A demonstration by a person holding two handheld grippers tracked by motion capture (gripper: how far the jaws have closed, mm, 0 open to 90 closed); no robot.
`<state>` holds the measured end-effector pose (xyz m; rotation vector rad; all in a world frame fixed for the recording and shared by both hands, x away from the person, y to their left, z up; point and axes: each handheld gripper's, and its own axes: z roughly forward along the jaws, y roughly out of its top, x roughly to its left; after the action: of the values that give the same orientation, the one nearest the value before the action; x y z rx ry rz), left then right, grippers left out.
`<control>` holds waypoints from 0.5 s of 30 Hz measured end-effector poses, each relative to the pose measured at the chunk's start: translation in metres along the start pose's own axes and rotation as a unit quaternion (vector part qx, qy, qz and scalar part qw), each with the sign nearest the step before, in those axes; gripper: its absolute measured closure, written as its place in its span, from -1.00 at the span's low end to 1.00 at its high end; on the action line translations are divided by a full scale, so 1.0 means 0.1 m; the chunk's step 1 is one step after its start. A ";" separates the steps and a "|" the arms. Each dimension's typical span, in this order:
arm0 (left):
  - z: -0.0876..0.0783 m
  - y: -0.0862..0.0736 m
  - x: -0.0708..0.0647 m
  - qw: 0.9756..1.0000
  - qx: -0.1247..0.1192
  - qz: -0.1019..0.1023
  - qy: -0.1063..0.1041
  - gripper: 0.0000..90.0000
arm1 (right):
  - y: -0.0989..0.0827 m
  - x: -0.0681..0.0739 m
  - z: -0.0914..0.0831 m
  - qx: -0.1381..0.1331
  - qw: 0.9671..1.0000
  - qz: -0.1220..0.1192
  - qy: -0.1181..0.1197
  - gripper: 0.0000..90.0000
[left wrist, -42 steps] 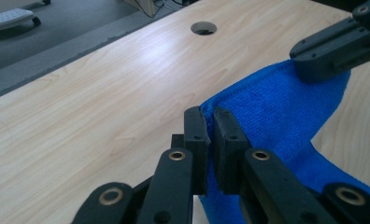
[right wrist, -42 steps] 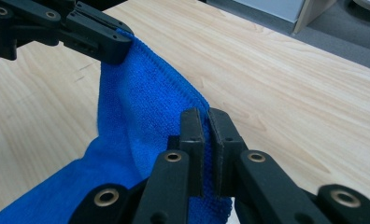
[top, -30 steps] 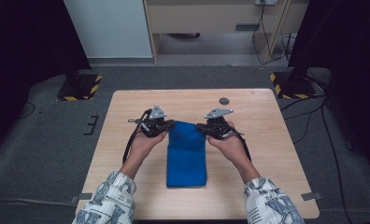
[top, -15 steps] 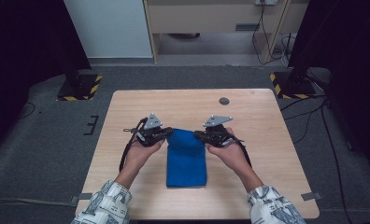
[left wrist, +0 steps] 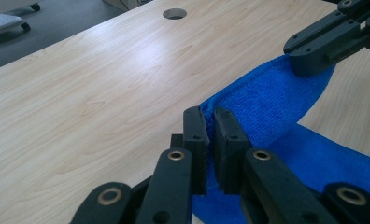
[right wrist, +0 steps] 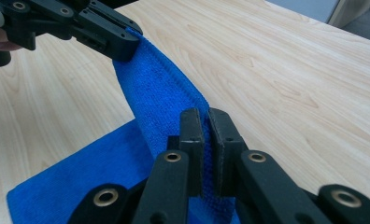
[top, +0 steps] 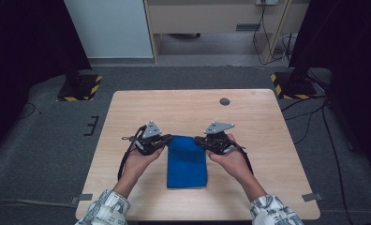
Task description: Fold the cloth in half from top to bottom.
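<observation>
The blue cloth [top: 187, 161] lies on the table [top: 127, 112] with its long axis running away from the person, near edge flat. At its far end, the left gripper [top: 167, 139] and right gripper [top: 198, 139] each pinch a corner, lifted it seems, equally close.

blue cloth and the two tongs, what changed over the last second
Both tongs, left and right, came toward the person's side of the wooden table, drawing the far edge of the blue terry cloth back over the rest of it, so the fold reaches further. Unchanged: each pair stays shut on its corner of that edge, and the near end lies flat.
</observation>
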<state>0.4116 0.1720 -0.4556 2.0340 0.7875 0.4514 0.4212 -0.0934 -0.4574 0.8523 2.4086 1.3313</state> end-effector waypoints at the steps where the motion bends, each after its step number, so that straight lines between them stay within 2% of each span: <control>1: 0.01 -0.01 -0.01 1.000 -0.001 -0.004 0.000 0.88 | -0.01 0.02 0.00 0.000 1.000 -0.002 0.002 0.89; 9: 0.00 -0.15 -0.08 1.000 -0.004 -0.014 -0.012 0.88 | -0.14 0.09 -0.04 0.012 1.000 -0.012 0.006 0.89; 15: -0.08 -0.23 -0.18 1.000 -0.002 -0.004 -0.014 0.87 | -0.22 0.19 -0.06 0.011 1.000 -0.022 0.011 0.89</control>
<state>0.3857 0.1738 -0.4709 2.0285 0.7781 0.4181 0.3950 -0.0950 -0.4711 0.7891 2.4489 1.3057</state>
